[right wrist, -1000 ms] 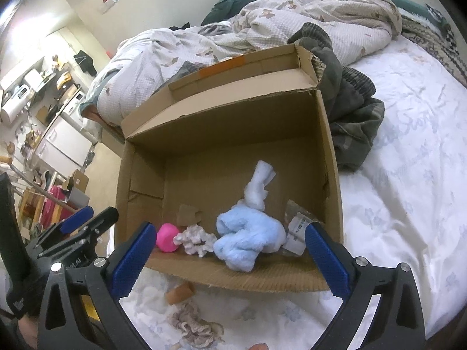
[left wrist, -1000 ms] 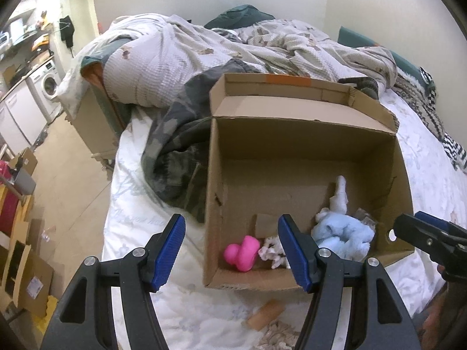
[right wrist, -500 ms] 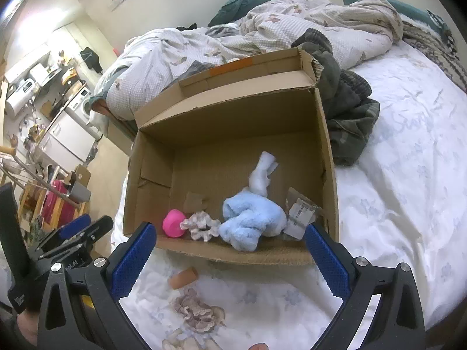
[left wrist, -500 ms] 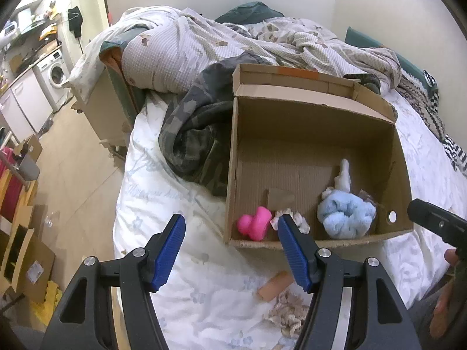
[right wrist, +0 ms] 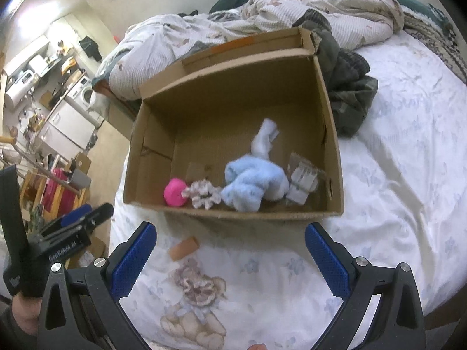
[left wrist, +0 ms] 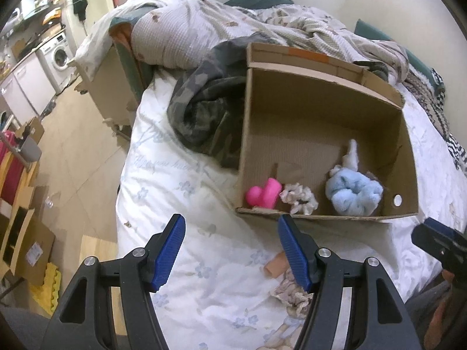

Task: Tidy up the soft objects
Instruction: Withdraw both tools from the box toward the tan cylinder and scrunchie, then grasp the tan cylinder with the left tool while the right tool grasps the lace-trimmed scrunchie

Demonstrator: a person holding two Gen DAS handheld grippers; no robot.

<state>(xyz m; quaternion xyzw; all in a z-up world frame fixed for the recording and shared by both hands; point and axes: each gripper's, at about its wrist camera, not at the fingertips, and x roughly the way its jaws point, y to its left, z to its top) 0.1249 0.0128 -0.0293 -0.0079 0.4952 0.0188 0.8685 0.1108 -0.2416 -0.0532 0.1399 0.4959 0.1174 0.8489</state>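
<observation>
A bed with a box and a few loose bits on it

The bed [right wrist: 408, 175] wore a white sheet printed with pale flowers. On it sat an open cardboard box [right wrist: 332, 145], with a rumpled quilt [right wrist: 262, 17] and a dark camouflage garment [left wrist: 204, 110] heaped behind and beside it. In front of the box lay a small tan cylinder [right wrist: 184, 248] and, just beside that, a frilly beige scrunchie [right wrist: 198, 287].
</observation>
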